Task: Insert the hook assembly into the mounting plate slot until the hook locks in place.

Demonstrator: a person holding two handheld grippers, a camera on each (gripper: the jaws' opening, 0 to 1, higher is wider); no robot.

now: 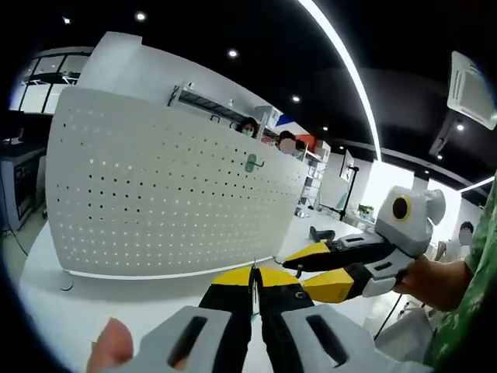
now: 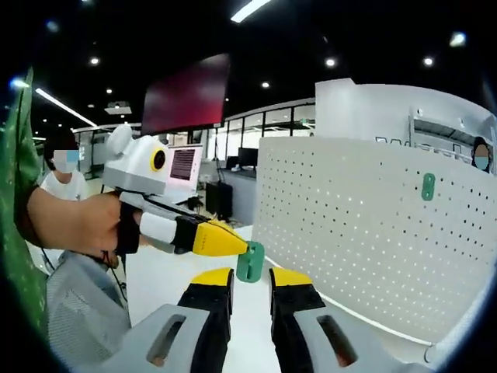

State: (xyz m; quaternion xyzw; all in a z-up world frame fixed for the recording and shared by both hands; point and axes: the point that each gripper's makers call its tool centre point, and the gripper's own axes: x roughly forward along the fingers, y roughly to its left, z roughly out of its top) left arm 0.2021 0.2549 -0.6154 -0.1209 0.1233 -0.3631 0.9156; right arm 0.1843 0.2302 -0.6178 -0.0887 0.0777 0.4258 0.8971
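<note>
The white pegboard mounting plate (image 1: 155, 194) stands upright on a white table, with one green hook (image 1: 251, 162) fixed high on its face. It also shows at the right in the right gripper view, pegboard (image 2: 365, 233) with mounted hook (image 2: 428, 186). My left gripper (image 1: 253, 277) is shut on a second green hook piece (image 2: 250, 262), seen edge-on between its yellow tips. In the right gripper view the left gripper (image 2: 233, 247) reaches in from the left. The held piece hangs just above the gap of my open right gripper (image 2: 251, 284). The right gripper (image 1: 301, 270) enters from the right.
The white table (image 1: 93, 303) runs along the board's foot. A dark small tool (image 1: 321, 233) lies further back on it. People stand behind the board and at the left (image 2: 62, 167). A dark red screen (image 2: 186, 97) hangs overhead. A hand (image 2: 85, 225) holds the left gripper.
</note>
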